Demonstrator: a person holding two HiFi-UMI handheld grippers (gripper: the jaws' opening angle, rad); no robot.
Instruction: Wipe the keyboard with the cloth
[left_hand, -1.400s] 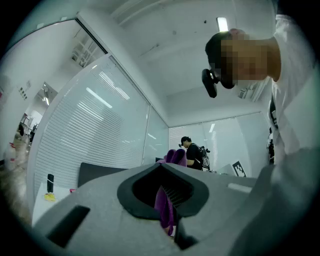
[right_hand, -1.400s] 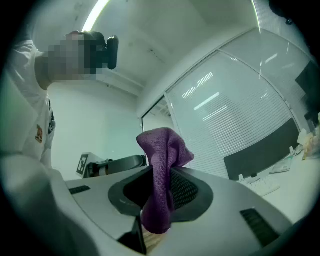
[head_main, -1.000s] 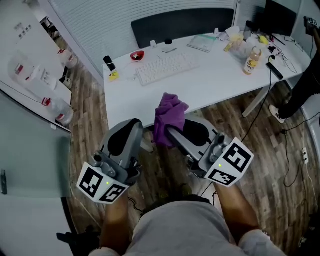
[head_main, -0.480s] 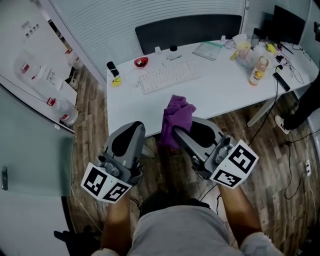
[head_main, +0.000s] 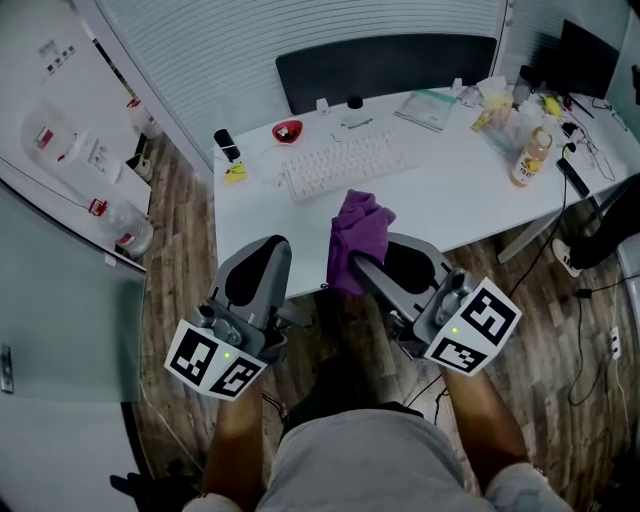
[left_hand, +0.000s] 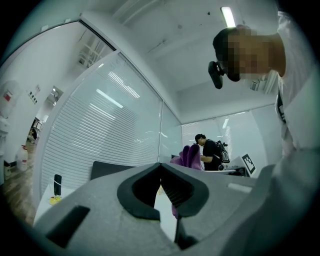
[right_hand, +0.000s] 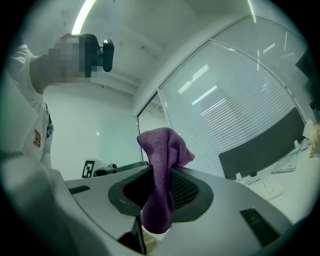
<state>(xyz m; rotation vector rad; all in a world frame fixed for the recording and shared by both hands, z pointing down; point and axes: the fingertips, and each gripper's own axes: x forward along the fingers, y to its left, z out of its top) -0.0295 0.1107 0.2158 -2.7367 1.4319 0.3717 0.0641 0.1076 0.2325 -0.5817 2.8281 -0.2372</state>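
Right gripper (right_hand: 159, 186): jaws pinch the purple cloth (right_hand: 161, 150), which stands up out of them and hangs a little below.
Left gripper (left_hand: 161, 170): jaws pressed together with nothing between them; it is held to the left of the right gripper.
Cloth's place: in the right gripper, seen against the near edge of the white desk (head_main: 450, 190).
Keyboard (head_main: 345, 163): white, on the desk, farther off than the cloth and apart from both grippers.

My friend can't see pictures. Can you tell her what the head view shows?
The right tool grips a purple cloth near the front edge of a white desk with a white keyboard on it. The left tool is shut and empty.
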